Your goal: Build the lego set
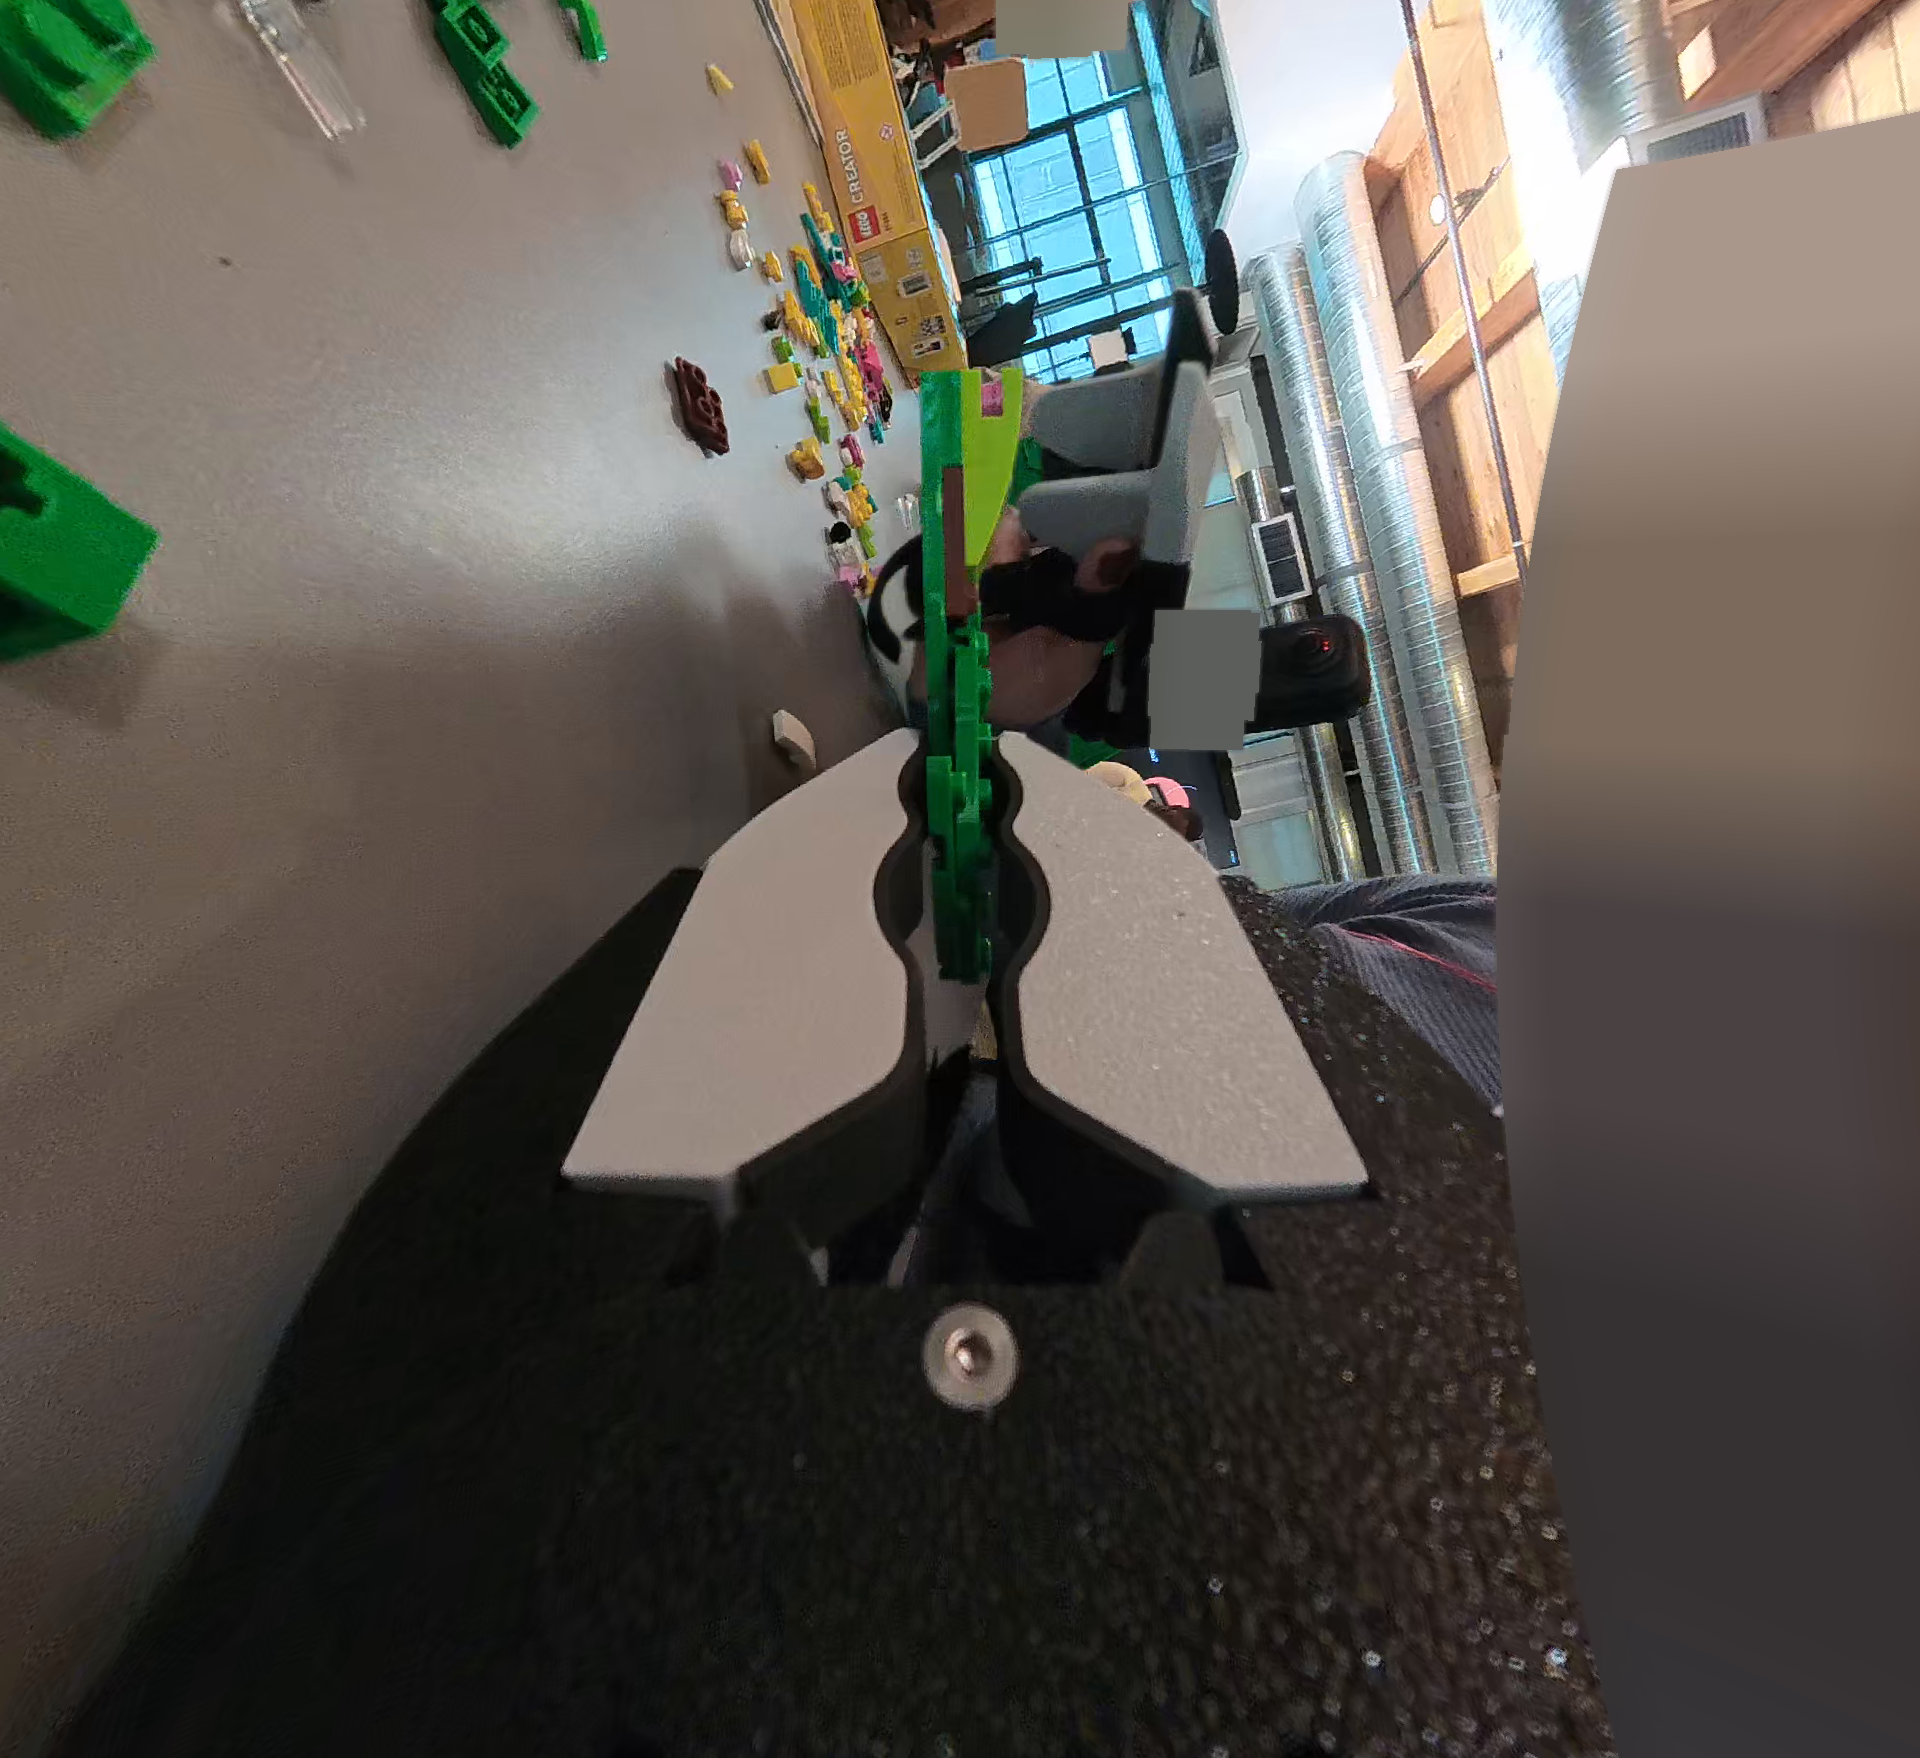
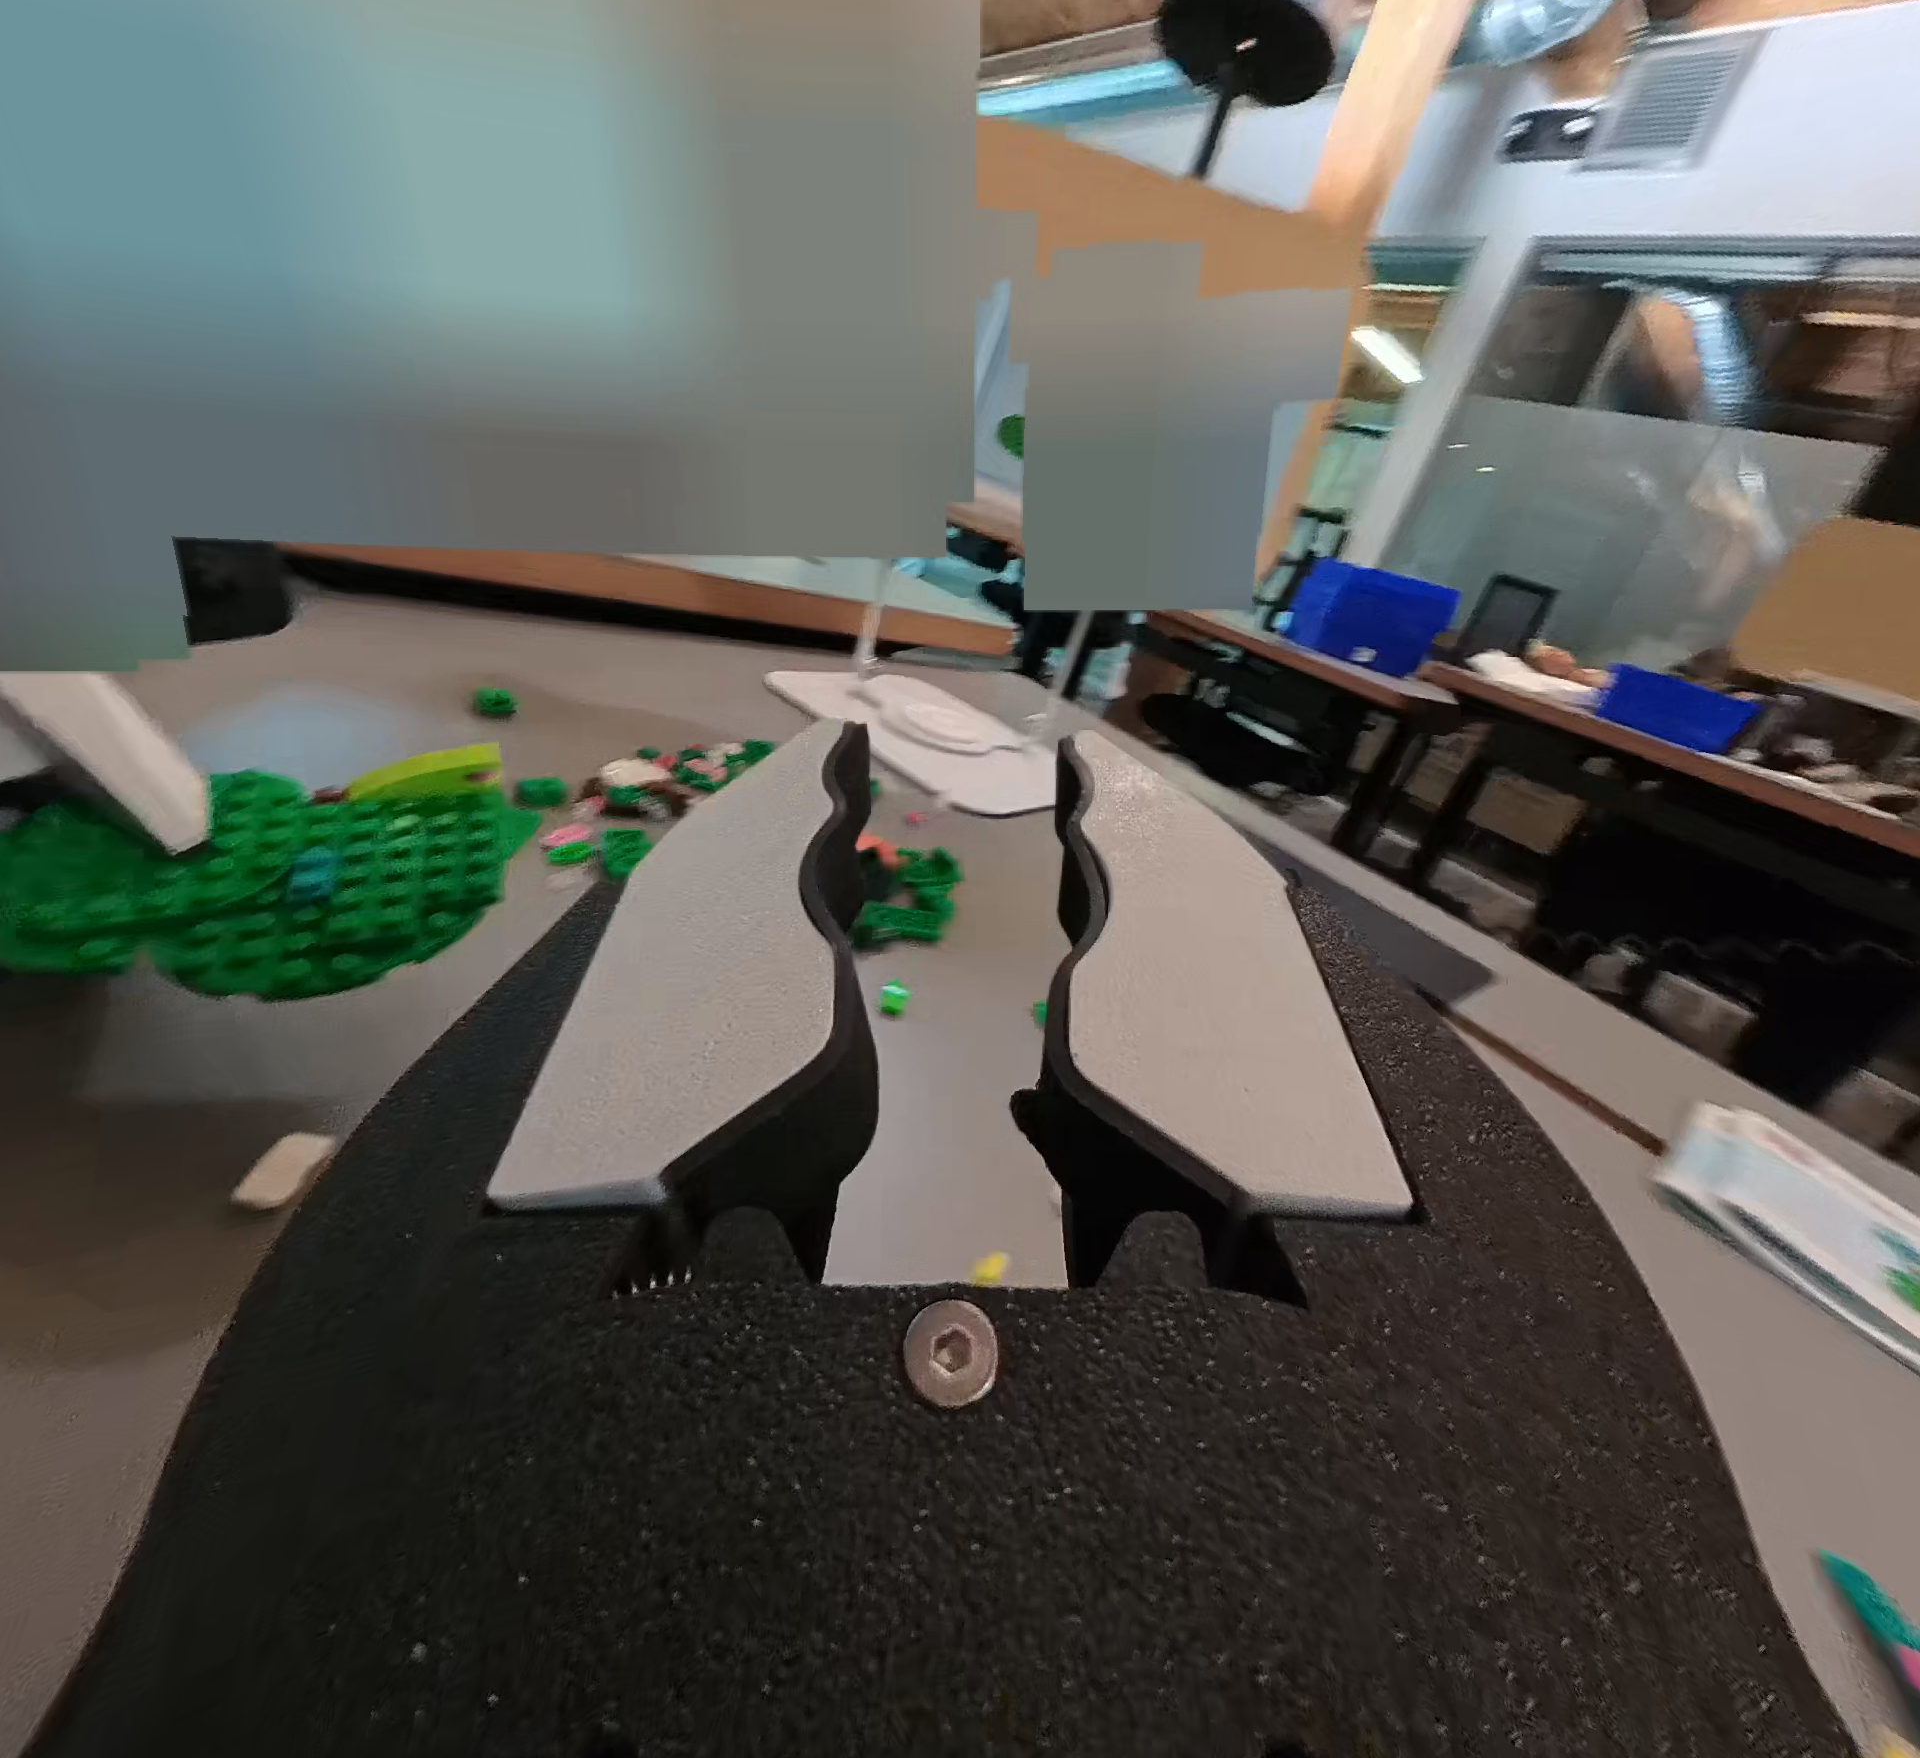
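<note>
Left claw (image 1: 958, 752) clamped on green plate assembly (image 1: 958, 773).
Right claw (image 2: 956, 742) spread, empty, above table (image 2: 125, 1137).

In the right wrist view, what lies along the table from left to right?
Big green studded plate assembly → heap of small green and pink bricks → open right gripper → white flat stand base → pale printed booklet.

green studded plate (image 1: 958, 773), yellow box (image 1: 875, 181)
</note>
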